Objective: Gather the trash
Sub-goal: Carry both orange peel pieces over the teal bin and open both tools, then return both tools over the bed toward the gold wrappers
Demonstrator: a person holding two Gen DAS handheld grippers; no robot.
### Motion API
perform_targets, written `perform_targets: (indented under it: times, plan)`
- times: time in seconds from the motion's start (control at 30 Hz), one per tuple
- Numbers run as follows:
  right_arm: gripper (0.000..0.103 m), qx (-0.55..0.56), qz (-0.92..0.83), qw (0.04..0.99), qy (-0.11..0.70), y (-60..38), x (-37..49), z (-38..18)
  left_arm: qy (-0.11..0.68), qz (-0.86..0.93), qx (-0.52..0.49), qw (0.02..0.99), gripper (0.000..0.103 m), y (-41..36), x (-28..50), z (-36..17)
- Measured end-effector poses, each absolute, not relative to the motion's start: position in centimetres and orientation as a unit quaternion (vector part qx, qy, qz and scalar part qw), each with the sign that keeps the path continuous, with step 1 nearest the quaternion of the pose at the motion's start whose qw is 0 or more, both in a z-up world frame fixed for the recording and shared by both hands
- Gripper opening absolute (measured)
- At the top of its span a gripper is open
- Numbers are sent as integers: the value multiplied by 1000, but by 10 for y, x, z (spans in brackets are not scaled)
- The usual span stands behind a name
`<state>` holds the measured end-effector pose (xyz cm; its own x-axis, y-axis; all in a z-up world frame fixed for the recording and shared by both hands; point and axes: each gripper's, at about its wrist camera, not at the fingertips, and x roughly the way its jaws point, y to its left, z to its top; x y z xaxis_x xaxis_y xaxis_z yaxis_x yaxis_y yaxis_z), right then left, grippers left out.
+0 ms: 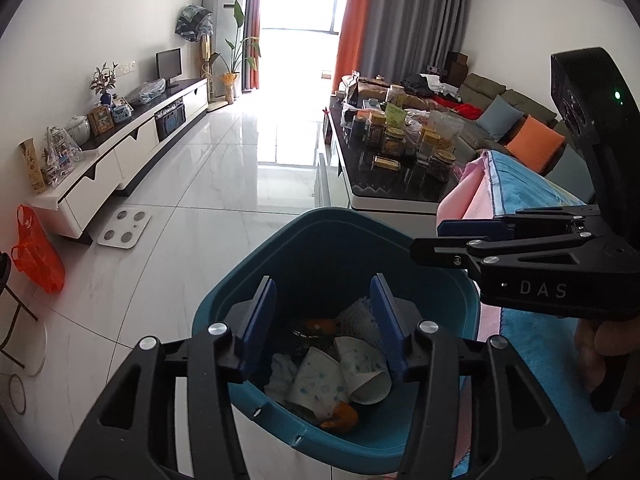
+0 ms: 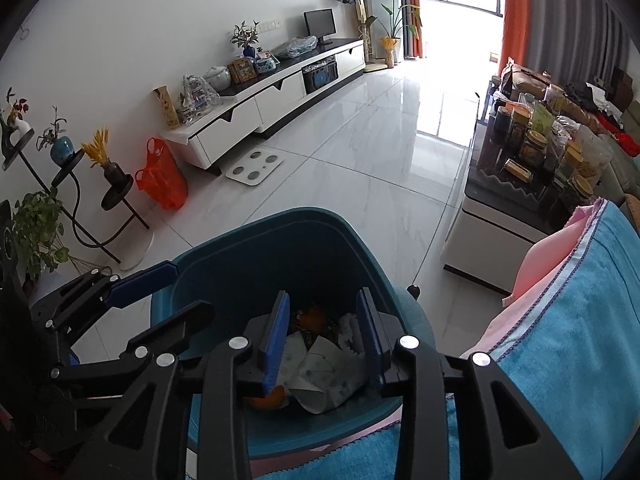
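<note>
**Trash in the teal bin, both tools empty**

Trash (image 1: 340,376) lies inside the teal bin (image 1: 256,264) on the floor: crumpled paper cups, orange peel. We hold left tool (image 1: 322,334) and right tool (image 2: 322,338) above it, jaws apart, nothing gripped.

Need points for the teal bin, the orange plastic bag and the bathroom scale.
teal bin (image 1: 256,256), left wrist view, far left of its rim.
orange plastic bag (image 2: 164,184), right wrist view, middle of the bag body.
bathroom scale (image 1: 125,227), left wrist view, centre of its white top.
</note>
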<state>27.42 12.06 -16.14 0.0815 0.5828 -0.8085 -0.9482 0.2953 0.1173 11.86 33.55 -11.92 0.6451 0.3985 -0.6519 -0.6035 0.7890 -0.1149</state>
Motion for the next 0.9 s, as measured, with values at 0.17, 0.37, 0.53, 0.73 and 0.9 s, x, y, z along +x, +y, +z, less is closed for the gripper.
perform_targets:
  times: [0.17, 0.37, 0.53, 0.73, 0.9]
  plan:
    - [37, -222, 551, 705, 389, 112, 271, -153, 299, 285, -162, 896, 53, 332, 101, -106]
    - [46, -214, 555, 714, 371, 100, 264, -139, 281, 287, -155, 903, 57, 323, 84, -88]
    - [60, -201, 557, 725, 352, 83, 258, -124, 264, 291, -148, 908, 62, 315, 69, -72]
    - [79, -182, 556, 749, 310, 51, 246, -99, 226, 300, -133, 917, 83, 296, 45, -41]
    - [88, -156, 554, 772, 271, 15, 238, -76, 200, 313, -118, 921, 97, 283, 28, -17]
